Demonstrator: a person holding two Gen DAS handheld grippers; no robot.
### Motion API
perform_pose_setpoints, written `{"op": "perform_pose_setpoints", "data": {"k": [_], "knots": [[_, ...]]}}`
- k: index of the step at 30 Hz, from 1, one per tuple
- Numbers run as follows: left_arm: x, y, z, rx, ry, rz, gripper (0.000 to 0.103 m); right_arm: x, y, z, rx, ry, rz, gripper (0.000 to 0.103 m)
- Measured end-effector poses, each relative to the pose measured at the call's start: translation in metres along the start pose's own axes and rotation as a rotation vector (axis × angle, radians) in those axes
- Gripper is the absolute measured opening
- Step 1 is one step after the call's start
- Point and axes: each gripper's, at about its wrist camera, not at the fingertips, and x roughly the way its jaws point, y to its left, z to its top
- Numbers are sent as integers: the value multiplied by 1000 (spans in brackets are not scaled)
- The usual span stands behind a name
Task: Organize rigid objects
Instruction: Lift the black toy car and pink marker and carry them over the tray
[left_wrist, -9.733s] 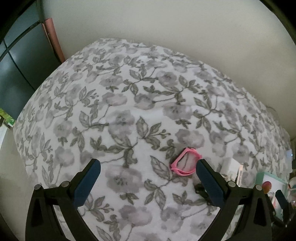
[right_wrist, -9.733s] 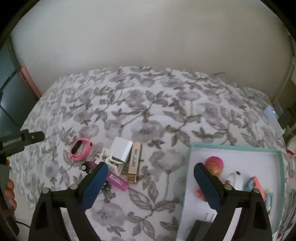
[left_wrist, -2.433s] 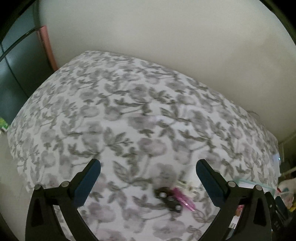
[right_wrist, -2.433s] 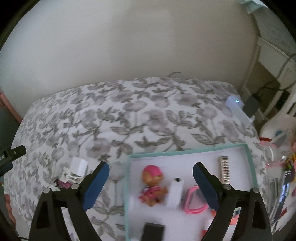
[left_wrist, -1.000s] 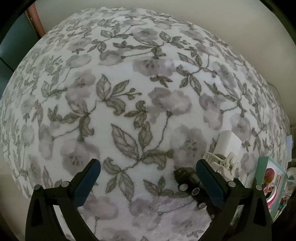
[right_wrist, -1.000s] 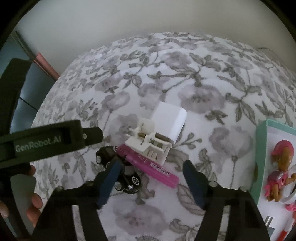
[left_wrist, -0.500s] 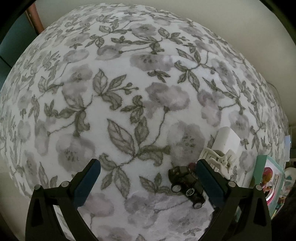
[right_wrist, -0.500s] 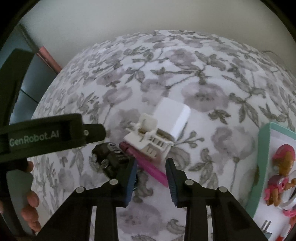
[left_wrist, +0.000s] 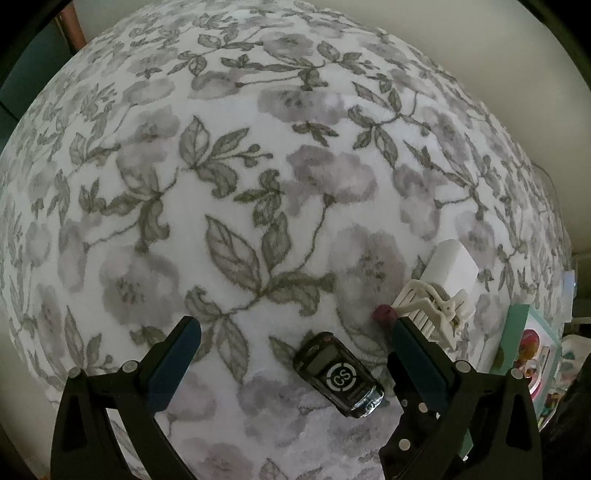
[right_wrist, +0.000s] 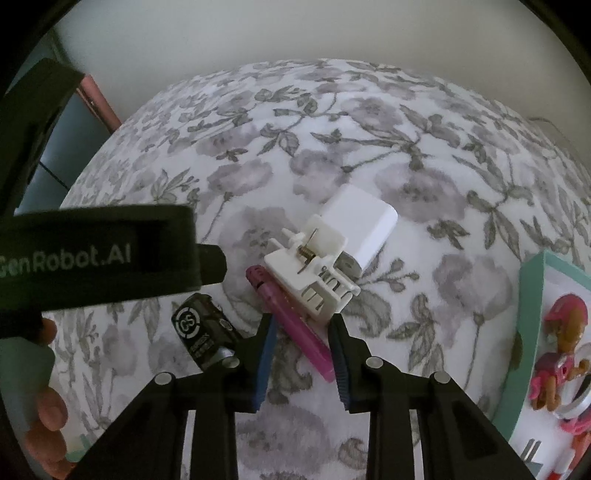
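A pink pen (right_wrist: 295, 325) lies slanted on the flowered cloth, its dark tip (left_wrist: 382, 314) poking out from under a white hair clip (right_wrist: 314, 273). My right gripper (right_wrist: 301, 321) straddles the pen. Its jaws are closing, and both pads touch the pen's sides. A white charger block (right_wrist: 360, 221) rests against the clip. A black toy car (left_wrist: 338, 374) with a round logo on its roof sits just left of the pen. My left gripper (left_wrist: 295, 328) hangs open above the cloth, the car close to its right finger and untouched.
A teal-rimmed box (right_wrist: 532, 332) at the right edge holds a pink doll (right_wrist: 561, 332) and other small items. The left gripper's body (right_wrist: 92, 254) and a person's hand (right_wrist: 44, 406) fill the left of the right wrist view. A wall stands behind the bed.
The right jaws have narrowed from wide to close around the pink pen. The toy car has turned over from wheels showing to roof up. The left gripper has hardly shifted.
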Motion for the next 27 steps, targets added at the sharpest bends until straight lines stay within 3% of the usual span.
{"op": "perform_pose_setpoints", "data": {"k": [14,18,21,24,27], "knots": [[22,-17,-43,16,69,14,102,-21,-30,-27,107,35,-11,21],[28,-27,-54,44,75,8,86,-26,-39,-34,126,45,-38,18],[32,-36,-60,59,69,33,83,-28,-46,-40,147,62,-54,16],[30,-43,-65,84,45,68,71,-29,-50,-46,163,72,-57,15],[29,-51,-68,99,27,54,61,-30,-48,-51,160,79,-70,14]]}}
